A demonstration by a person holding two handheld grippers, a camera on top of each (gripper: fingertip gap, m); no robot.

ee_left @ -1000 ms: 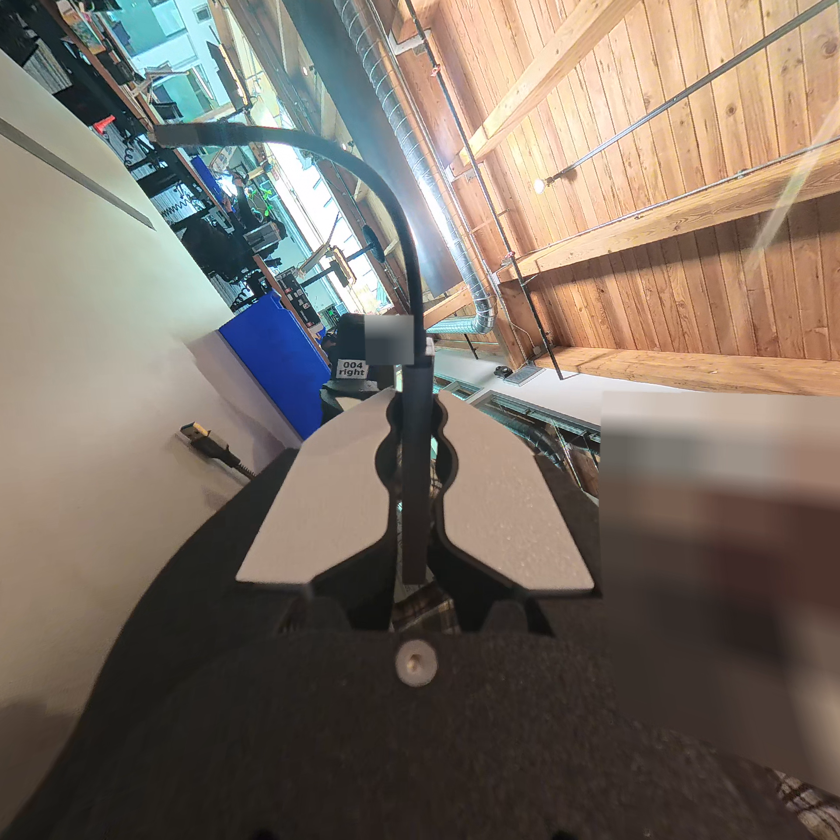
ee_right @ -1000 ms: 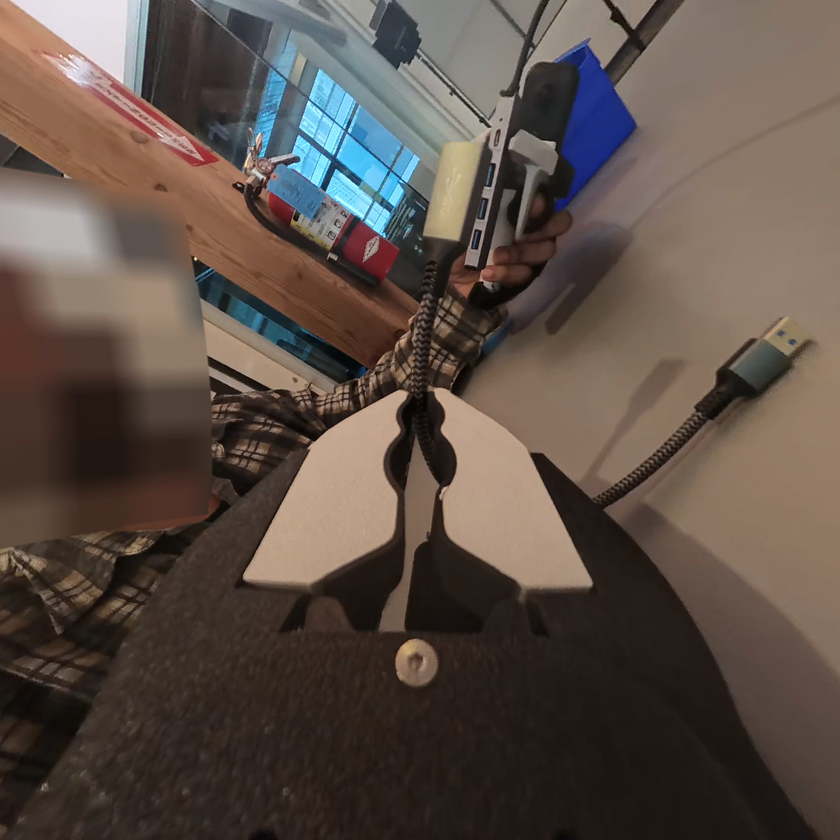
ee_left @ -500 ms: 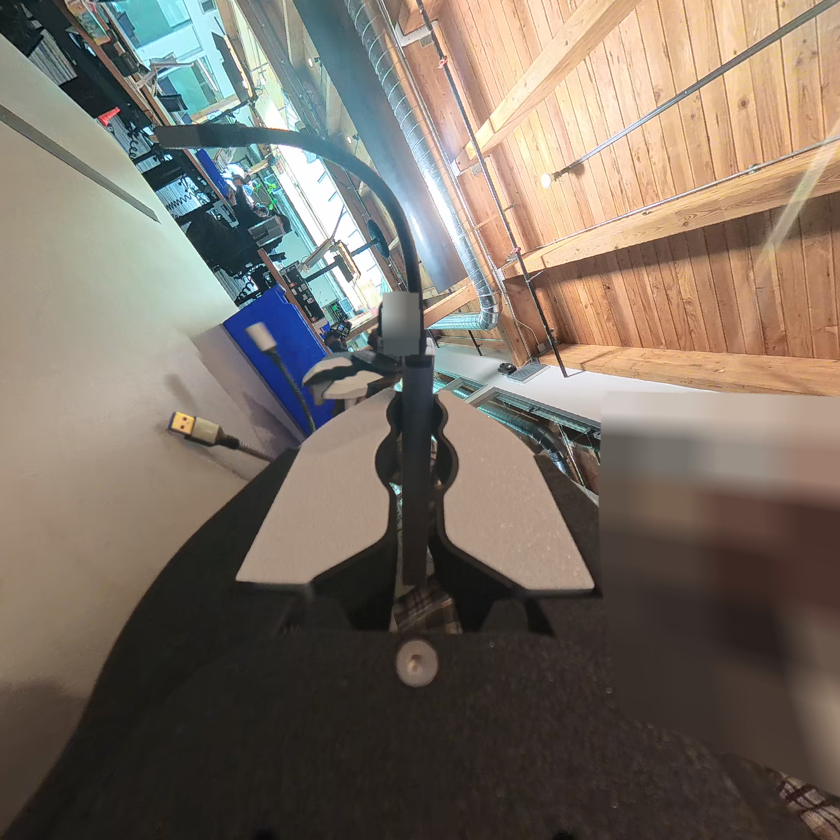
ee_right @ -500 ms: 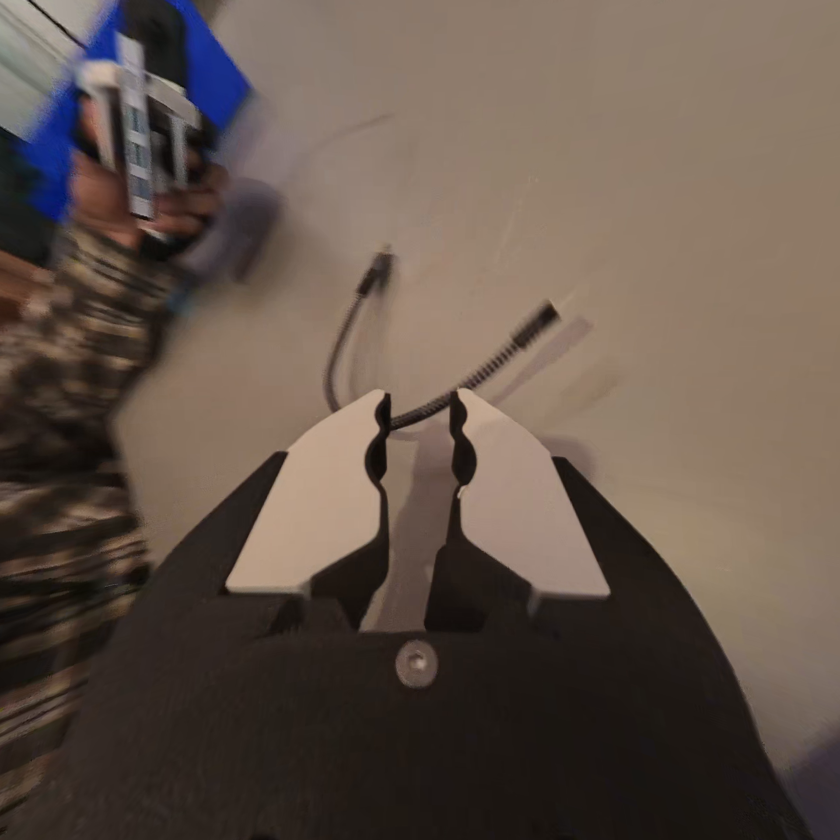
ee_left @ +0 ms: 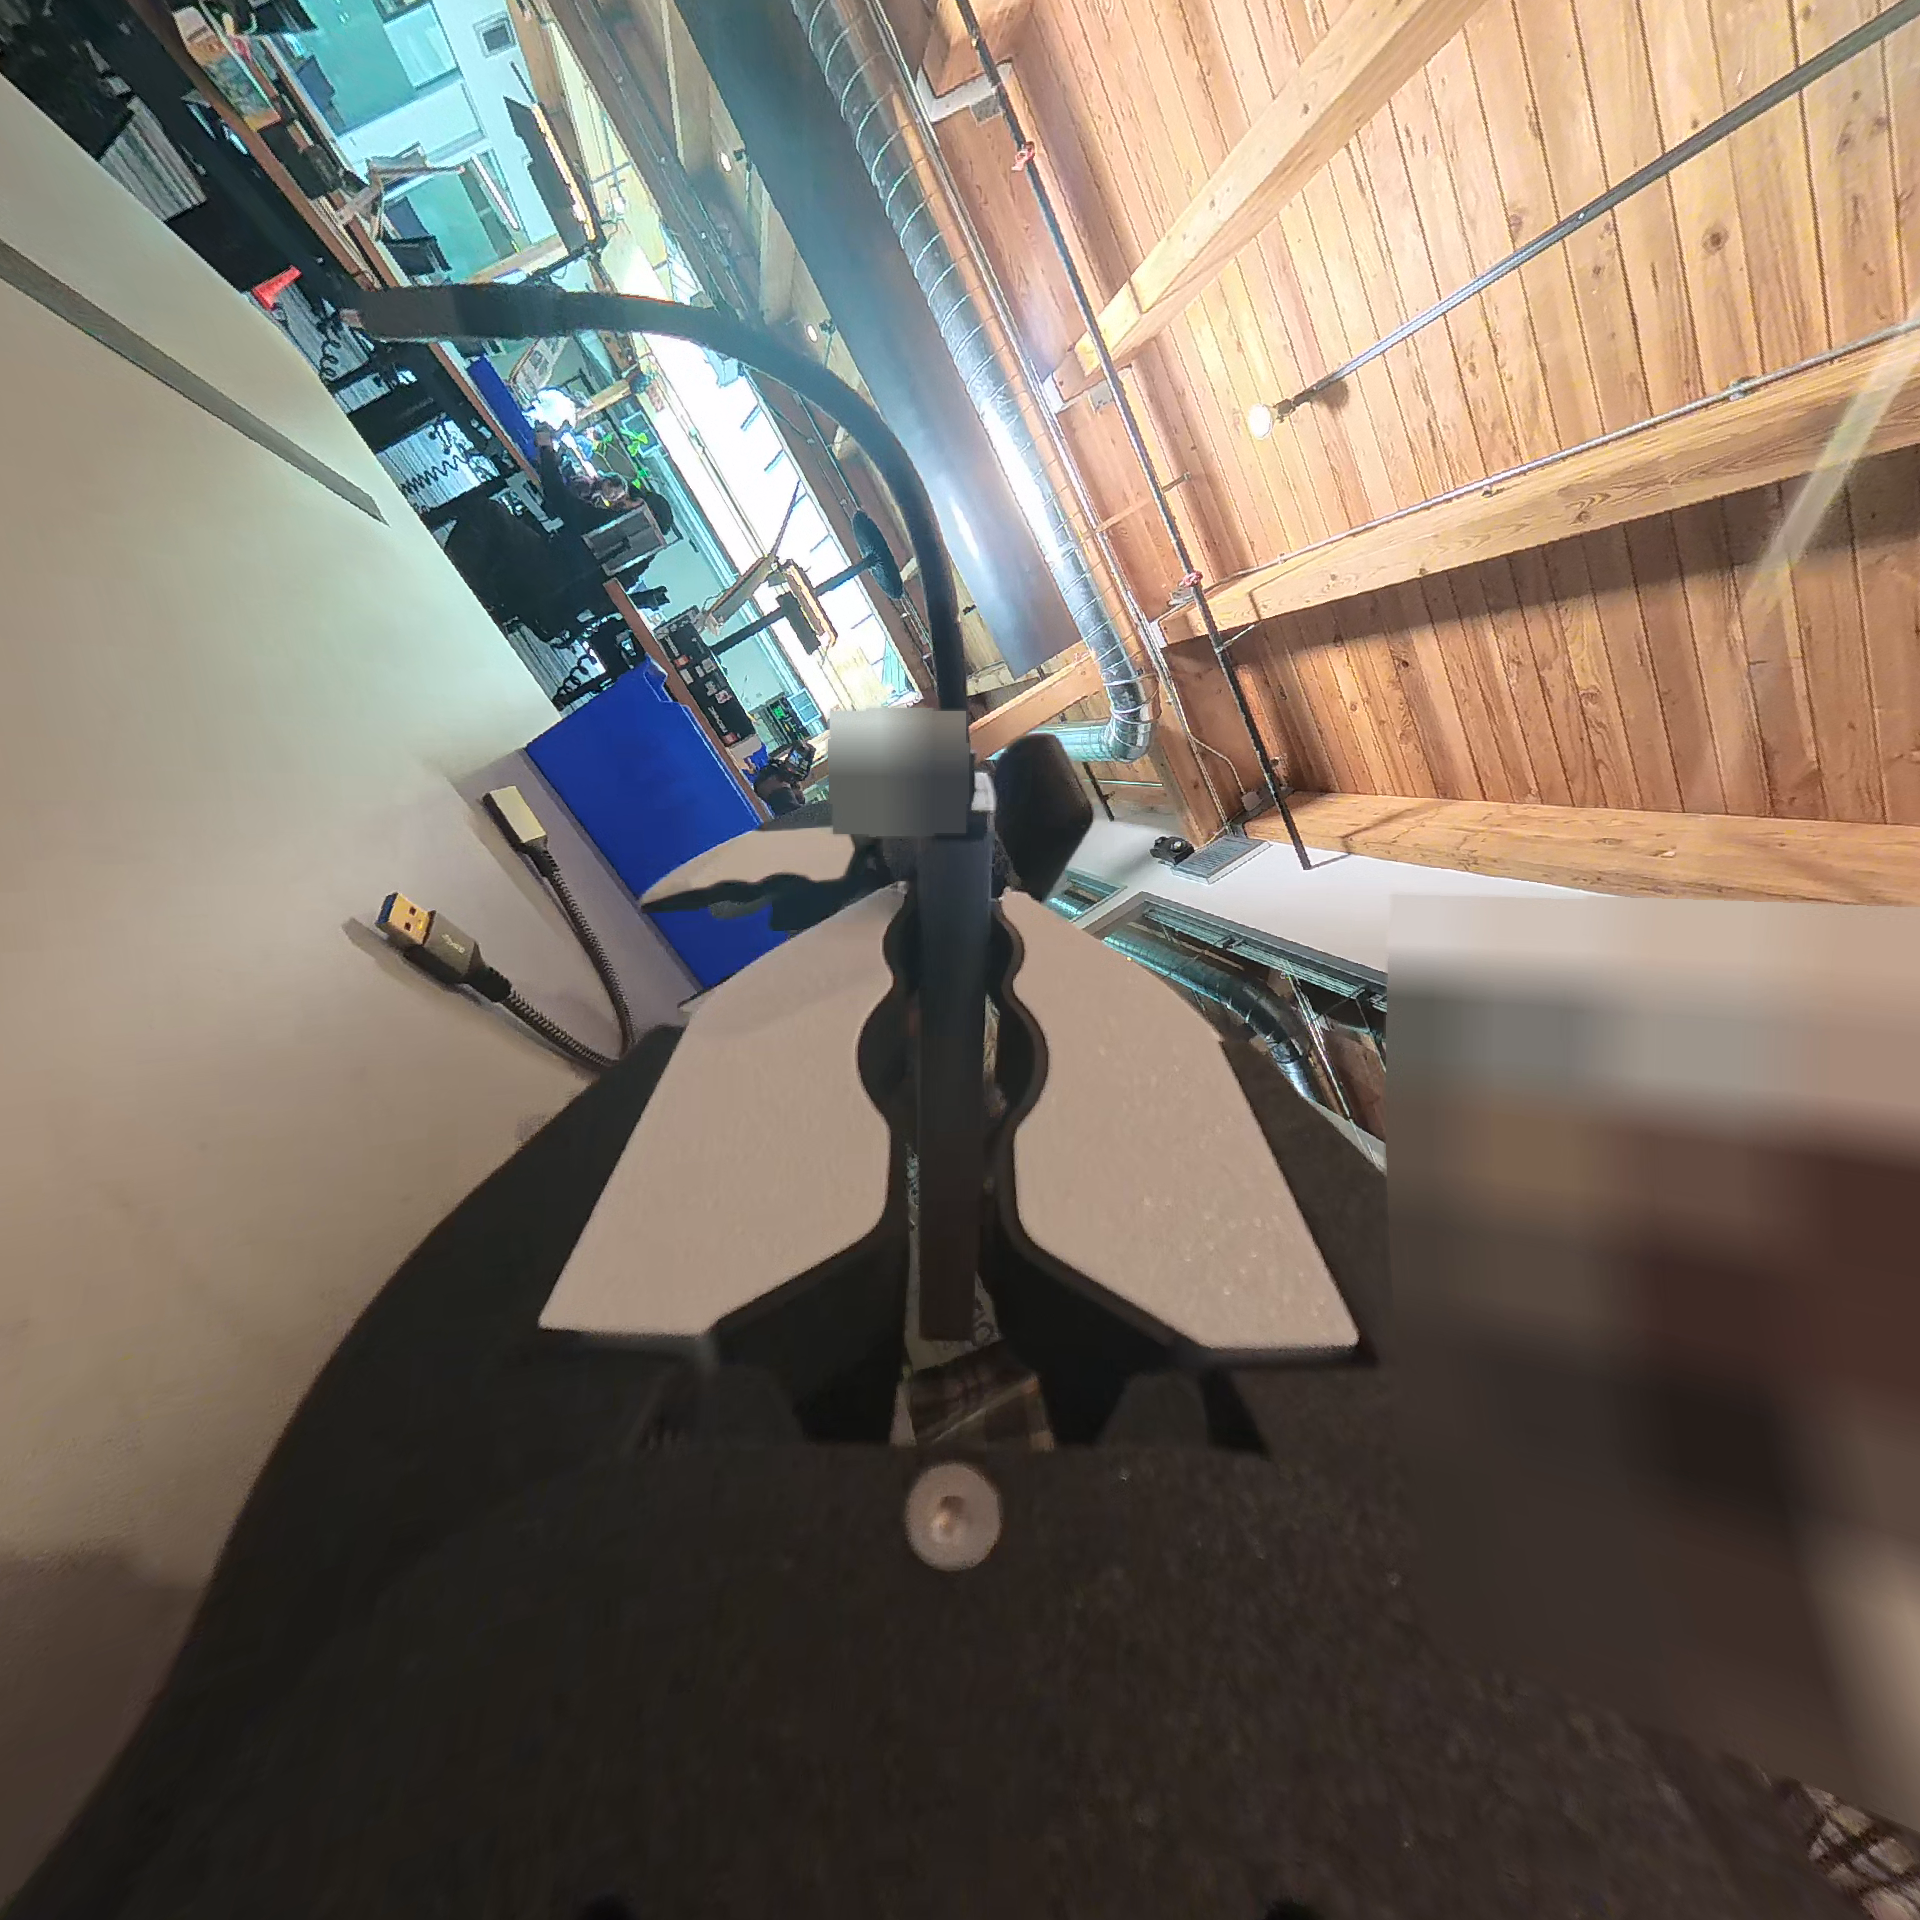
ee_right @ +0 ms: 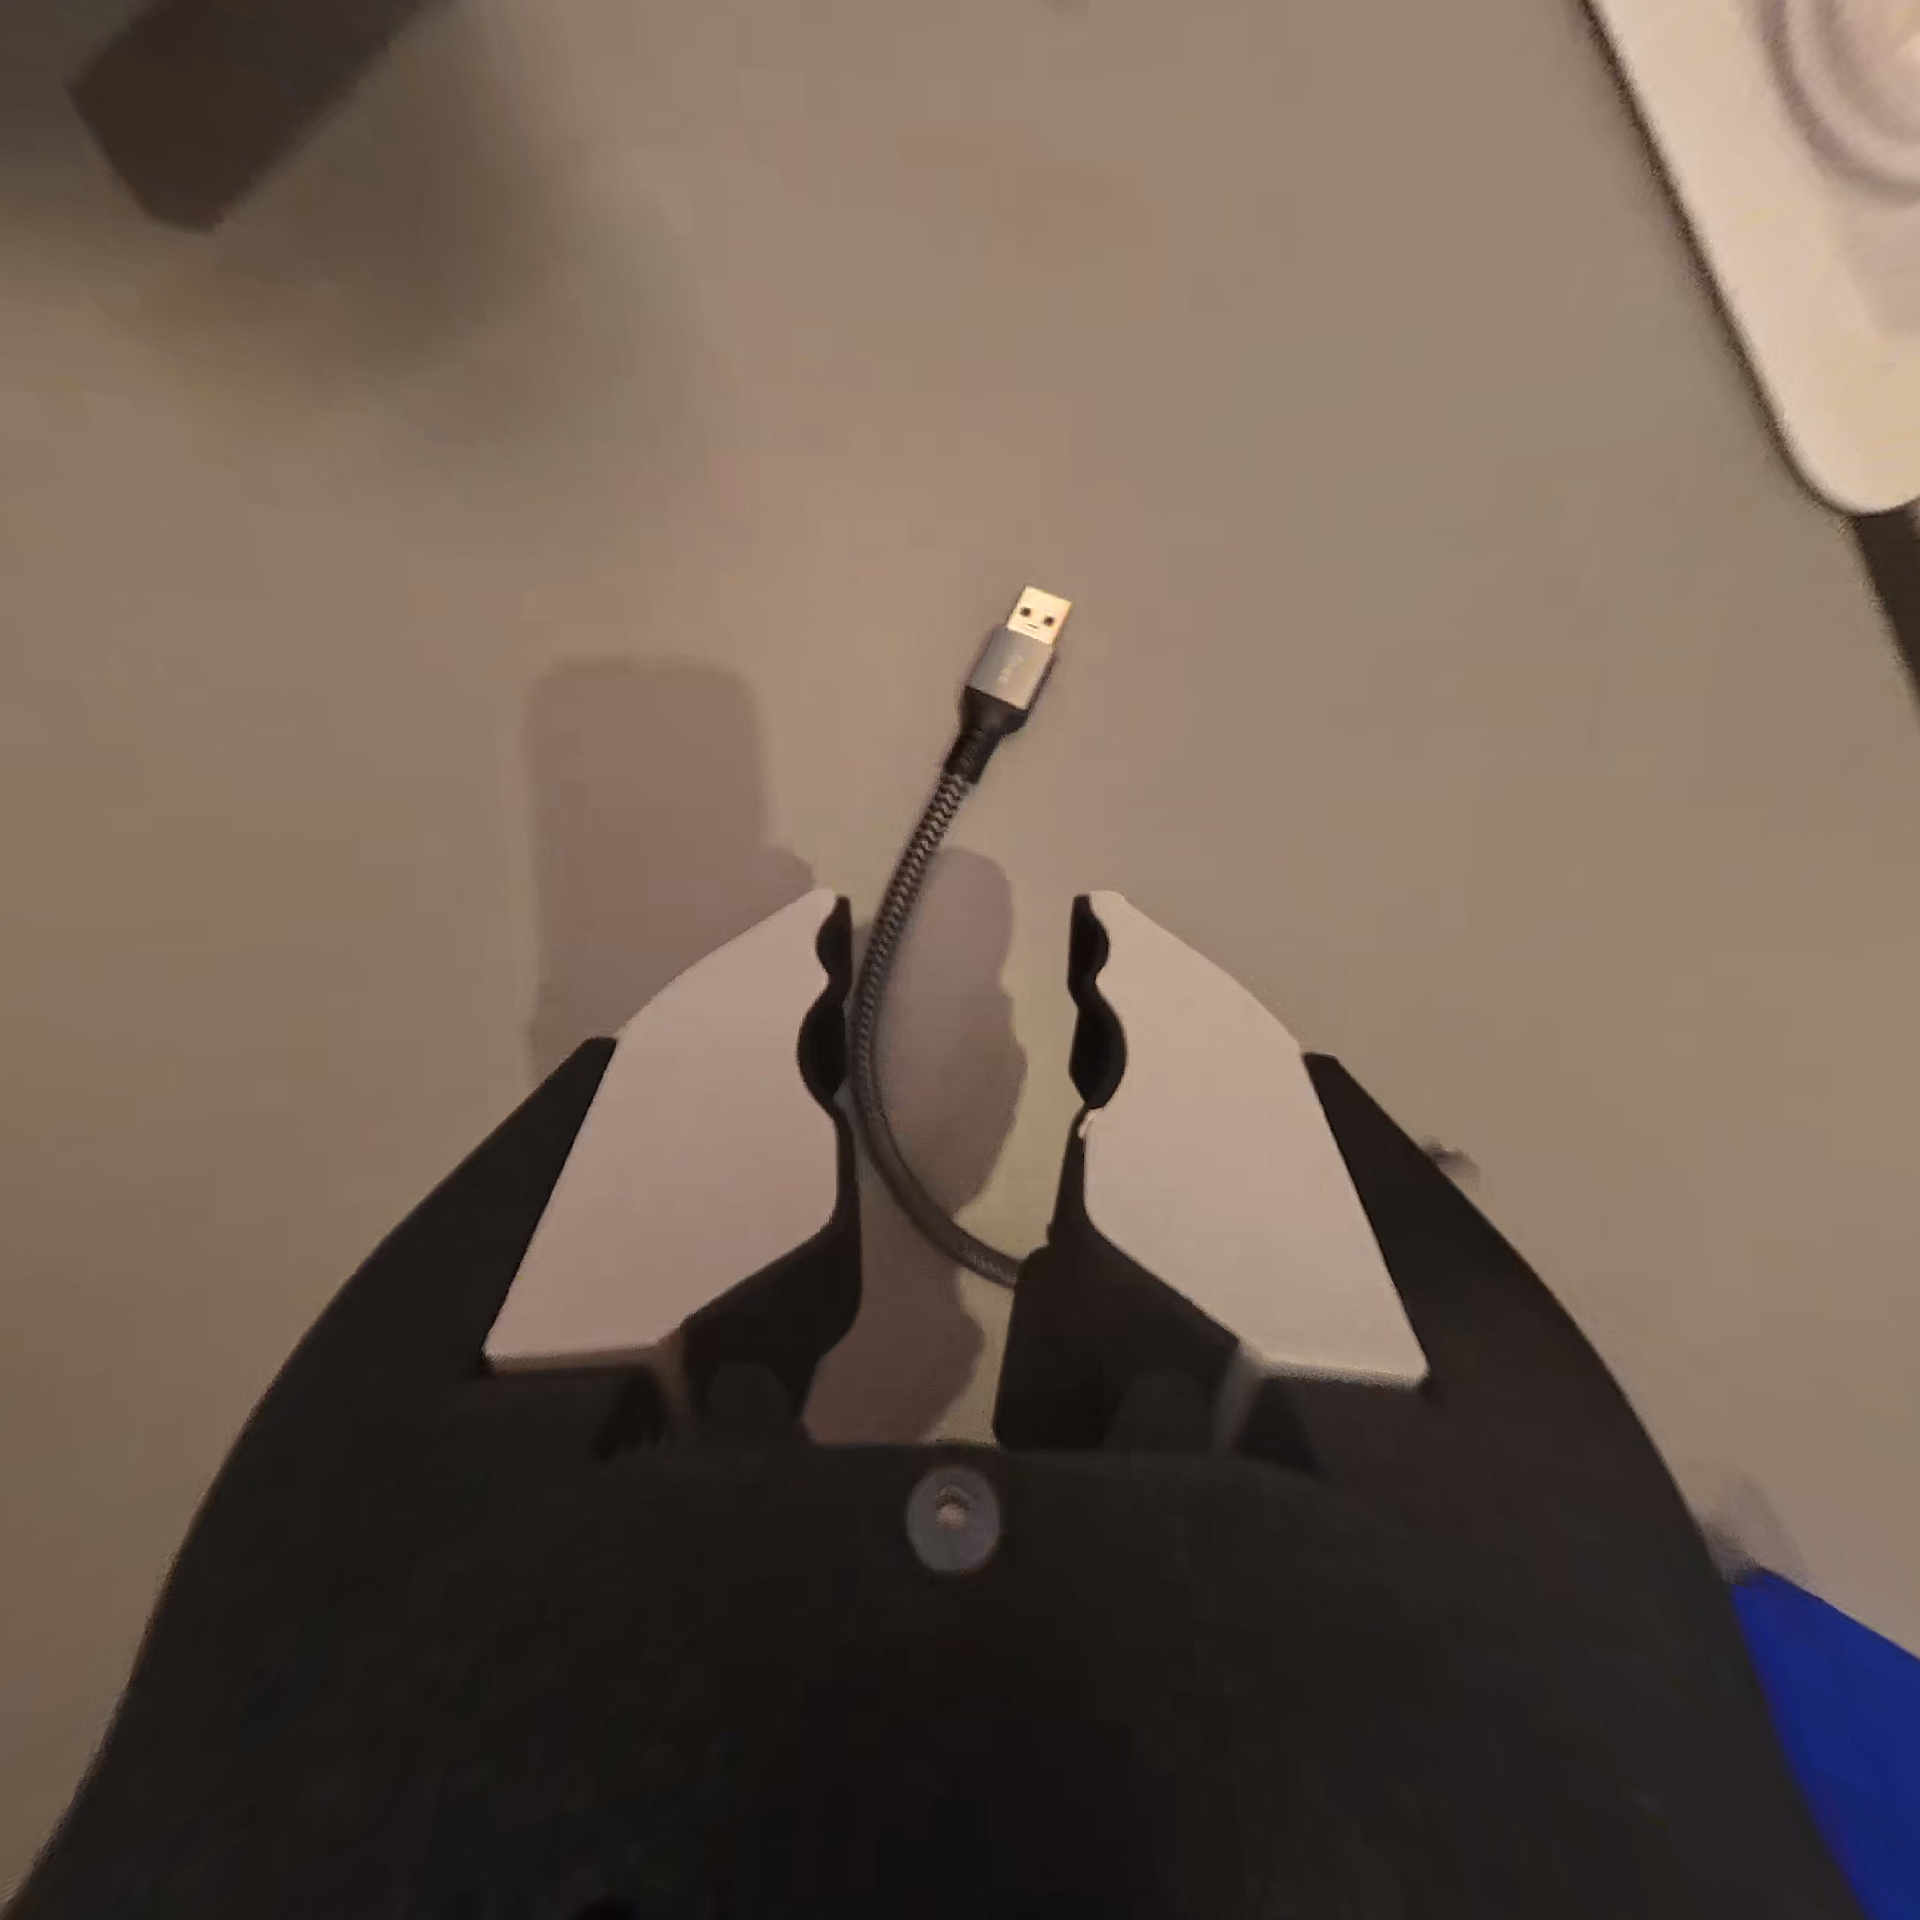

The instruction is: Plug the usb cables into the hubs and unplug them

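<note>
My left gripper (ee_left: 948,914) is shut on a slim dark grey USB hub (ee_left: 945,1091), held edge-on and raised off the table. The hub's own black cable (ee_left: 914,540) arcs up and to the left. My right gripper (ee_right: 961,914) is open and points down at the beige table (ee_right: 416,623). A braided grey USB cable (ee_right: 883,997) lies on the table between its fingers, untouched, with its USB-A plug (ee_right: 1029,644) just beyond the fingertips. In the left wrist view that plug (ee_left: 421,925) and a second silver plug (ee_left: 514,816) lie at the left, near the right gripper (ee_left: 727,888).
A blue bin (ee_left: 644,790) stands on the table behind the cables; its corner shows in the right wrist view (ee_right: 1849,1714). A white flat object (ee_right: 1766,208) lies at the table's far right. A dark blurred block (ee_right: 208,104) sits at the far left. The grippers' ends are close to 20 cm from one another.
My right gripper has let go of the braided cable, swung away from the hub down toward the table and opened wider. My left gripper has kept the hub nearly still.
</note>
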